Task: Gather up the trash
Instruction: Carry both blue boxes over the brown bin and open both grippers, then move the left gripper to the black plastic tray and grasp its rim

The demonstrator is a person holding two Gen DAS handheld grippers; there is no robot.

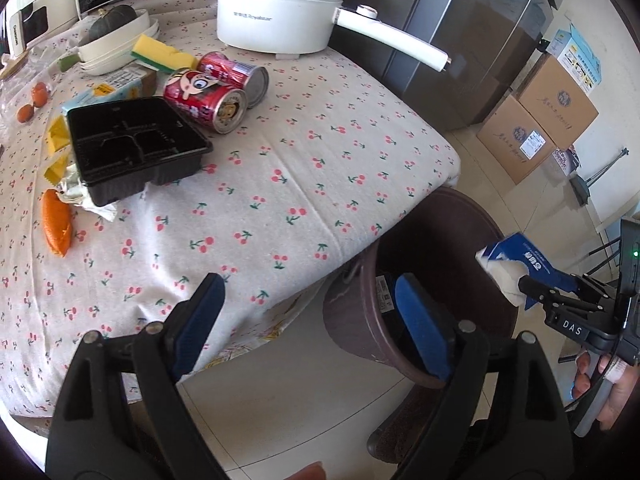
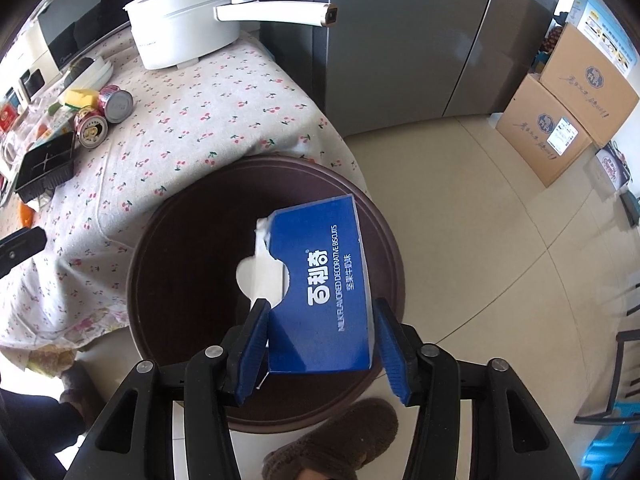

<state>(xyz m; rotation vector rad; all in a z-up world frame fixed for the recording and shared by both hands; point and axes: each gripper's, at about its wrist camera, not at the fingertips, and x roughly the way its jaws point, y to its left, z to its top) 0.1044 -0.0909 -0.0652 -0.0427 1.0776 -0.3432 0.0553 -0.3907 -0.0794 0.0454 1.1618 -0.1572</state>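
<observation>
Right wrist: biscuit box (image 2: 324, 280) between right tool (image 2: 320, 354) pads, grip slackening, left pad touching | over brown bin (image 2: 138, 264) | cherry-print table (image 2: 192, 120) left.

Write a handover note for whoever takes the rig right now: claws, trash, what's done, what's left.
Left claw: open and empty, over the table edge beside the bin.
Right claw: the blue biscuit box is between its pads, above the mouth of the brown bin. Whether the pads press on it is unclear.
Done: the box has been brought over the bin but is not in it yet.
Left on the table: red cans, black tray, yellow wrappers and orange packet.
</observation>
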